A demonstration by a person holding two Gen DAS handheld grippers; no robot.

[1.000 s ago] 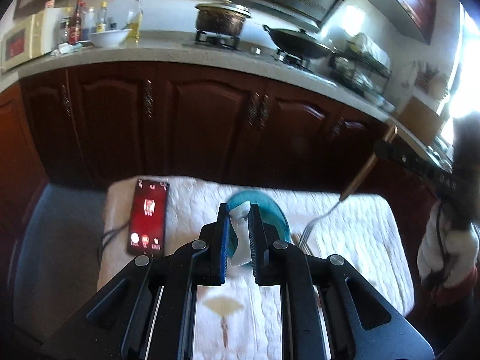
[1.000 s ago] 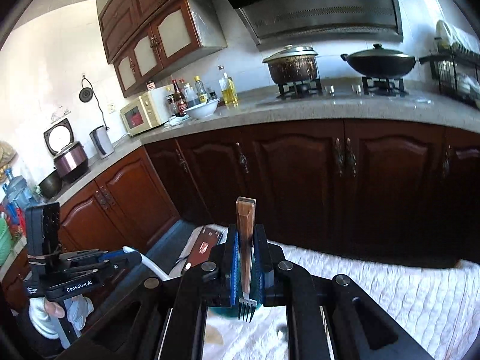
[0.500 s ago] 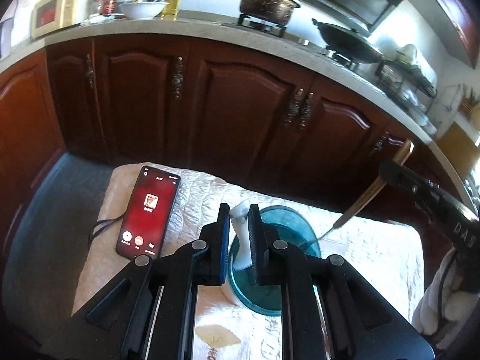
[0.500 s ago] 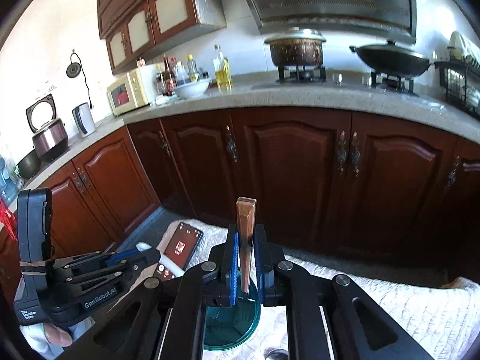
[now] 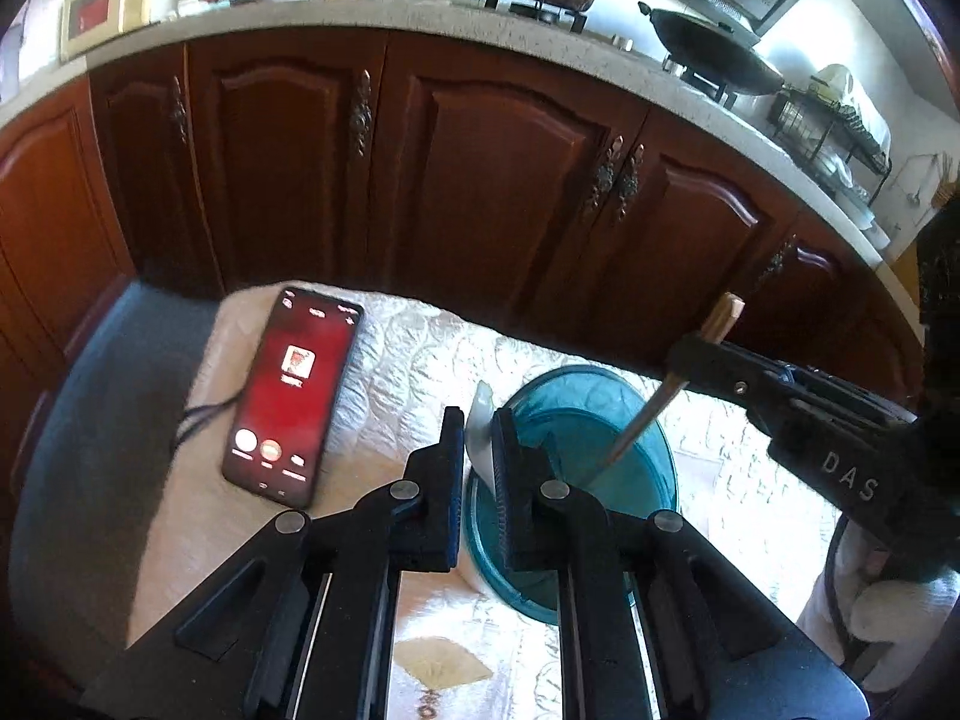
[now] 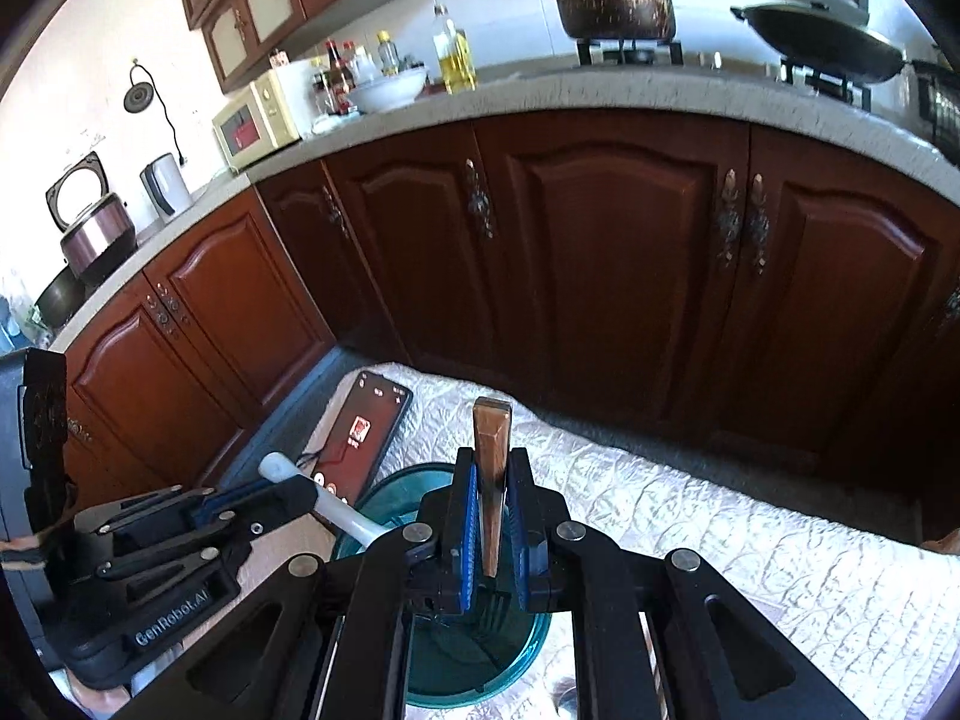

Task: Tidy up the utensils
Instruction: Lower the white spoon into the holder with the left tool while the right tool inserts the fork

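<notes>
At frame centre we hold, left tool (image 5: 478, 450) clamping the light, slippery white spoon (image 5: 482, 438) and right tool (image 6: 492, 516) the stiff wooden-handled fork (image 6: 491, 480), both mid-handle over the teal bowl (image 5: 654, 450).

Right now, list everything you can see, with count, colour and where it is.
Fork: one, wooden handle, in right gripper, tines down in container.
Spoon: one, white, in left gripper, reaching over container's rim.
Container: one, teal, on the quilt.
Phone: one, red screen lit, on quilt left of container.
Quilt: one, white, covering the surface.
Pot: one, brown, on stove.
Wok: one, black, on stove.
Left gripper: black, shut on spoon.
Right gripper: black, shut on fork.
</notes>
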